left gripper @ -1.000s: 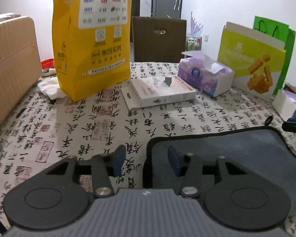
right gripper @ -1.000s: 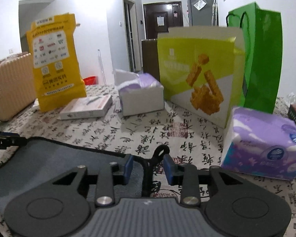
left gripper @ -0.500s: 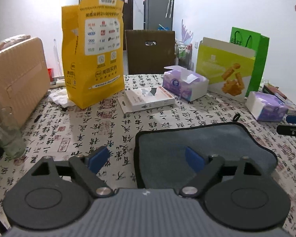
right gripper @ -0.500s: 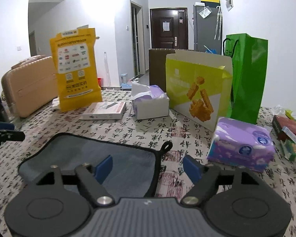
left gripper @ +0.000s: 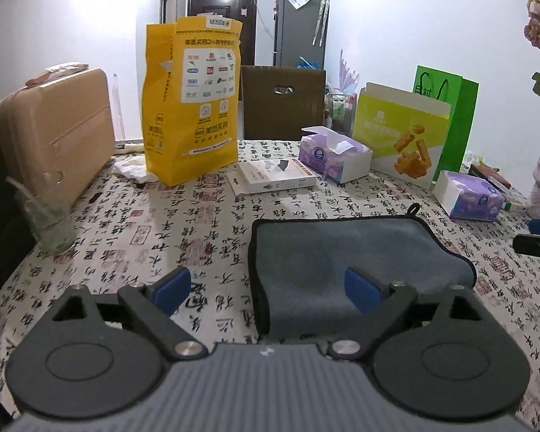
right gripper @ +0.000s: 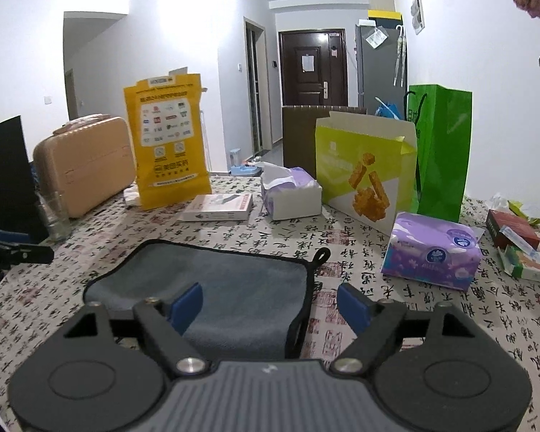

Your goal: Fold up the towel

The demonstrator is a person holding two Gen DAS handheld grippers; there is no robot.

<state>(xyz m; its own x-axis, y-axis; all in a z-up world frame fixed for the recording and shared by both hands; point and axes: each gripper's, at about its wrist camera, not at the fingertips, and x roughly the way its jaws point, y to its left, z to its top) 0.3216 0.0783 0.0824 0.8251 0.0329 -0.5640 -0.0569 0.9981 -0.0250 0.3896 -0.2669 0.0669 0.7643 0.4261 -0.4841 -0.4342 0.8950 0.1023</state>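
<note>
A grey towel (left gripper: 345, 252) with black edging lies folded flat on the patterned tablecloth; it also shows in the right wrist view (right gripper: 226, 288). Its hanging loop (right gripper: 322, 253) sticks out at the far right corner. My left gripper (left gripper: 268, 289) is open and empty, raised above the towel's left edge. My right gripper (right gripper: 270, 304) is open and empty, raised above the towel's right edge. Neither gripper touches the towel.
A yellow bag (left gripper: 192, 104), a flat white box (left gripper: 273, 180), an open tissue box (left gripper: 333, 158), a snack bag (left gripper: 399, 133), a green bag (right gripper: 442, 151) and a purple tissue pack (right gripper: 432, 255) stand behind the towel. A glass (left gripper: 46, 219) and a tan suitcase (left gripper: 54, 133) stand at the left.
Both grippers have opened and let go of the towel's far corners, then pulled back and risen. The towel stays folded on the table.
</note>
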